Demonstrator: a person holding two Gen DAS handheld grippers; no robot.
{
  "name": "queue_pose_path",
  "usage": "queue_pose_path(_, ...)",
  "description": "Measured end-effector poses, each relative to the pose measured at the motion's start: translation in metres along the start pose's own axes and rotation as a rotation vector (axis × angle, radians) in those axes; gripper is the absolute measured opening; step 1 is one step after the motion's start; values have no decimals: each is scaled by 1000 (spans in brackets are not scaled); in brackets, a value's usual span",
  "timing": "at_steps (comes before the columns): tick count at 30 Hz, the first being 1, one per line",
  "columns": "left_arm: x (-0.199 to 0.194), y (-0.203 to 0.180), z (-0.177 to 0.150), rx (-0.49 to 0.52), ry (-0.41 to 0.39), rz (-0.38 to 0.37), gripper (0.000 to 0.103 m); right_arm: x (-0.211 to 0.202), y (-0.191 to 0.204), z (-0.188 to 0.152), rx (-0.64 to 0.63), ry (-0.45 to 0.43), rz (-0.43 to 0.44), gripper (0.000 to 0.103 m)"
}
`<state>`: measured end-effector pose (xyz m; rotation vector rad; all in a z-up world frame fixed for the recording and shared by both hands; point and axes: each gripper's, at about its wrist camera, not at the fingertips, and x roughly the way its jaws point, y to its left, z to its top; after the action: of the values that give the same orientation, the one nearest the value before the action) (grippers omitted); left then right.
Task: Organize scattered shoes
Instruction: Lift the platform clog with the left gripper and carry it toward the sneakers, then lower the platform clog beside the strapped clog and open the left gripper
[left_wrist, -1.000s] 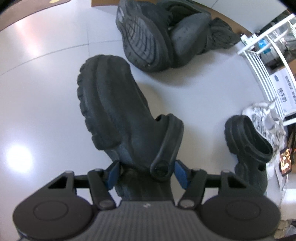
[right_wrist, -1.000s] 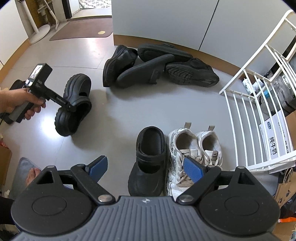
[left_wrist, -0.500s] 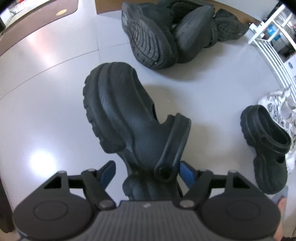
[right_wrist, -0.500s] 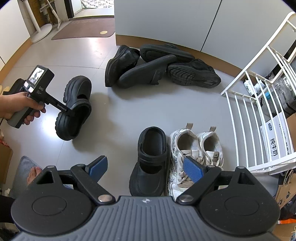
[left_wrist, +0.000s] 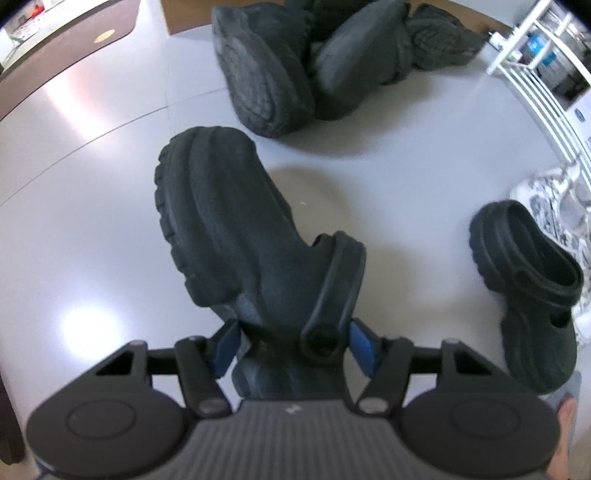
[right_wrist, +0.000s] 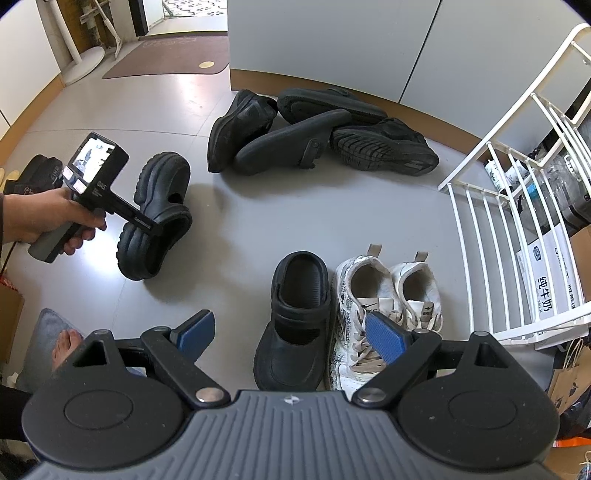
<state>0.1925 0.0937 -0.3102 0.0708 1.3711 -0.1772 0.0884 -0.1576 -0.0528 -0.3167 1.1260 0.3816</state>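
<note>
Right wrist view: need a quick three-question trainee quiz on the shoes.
1. True or false: the white sneakers stand left of the black clog beside them.
2. How many shoes are in the black pile by the wall? A two, B four, C six.
3. The right tongs are ____ and empty.
Key: 1 false, they stand right of it; 2 B; 3 open.

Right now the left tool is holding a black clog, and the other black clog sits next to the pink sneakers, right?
Not pink: the sneakers are white with grey patterning, as the right wrist view shows. The left tool does hold a black clog, and the other black clog sits beside them.
</note>
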Motion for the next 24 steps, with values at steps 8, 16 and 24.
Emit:
queue_pose_path(8,0,-44,-11,19,38,-44,65,-8,-7,-4,12,-15,2,92)
queue_pose_path(16,-9,-92,-27,52,58,-65,65,-15,-16,-6,26,-31,4,92)
queue_pose_path(24,-3,-128,-30,94,133,-84,63,-26,-27,-6,55,-57,19,92)
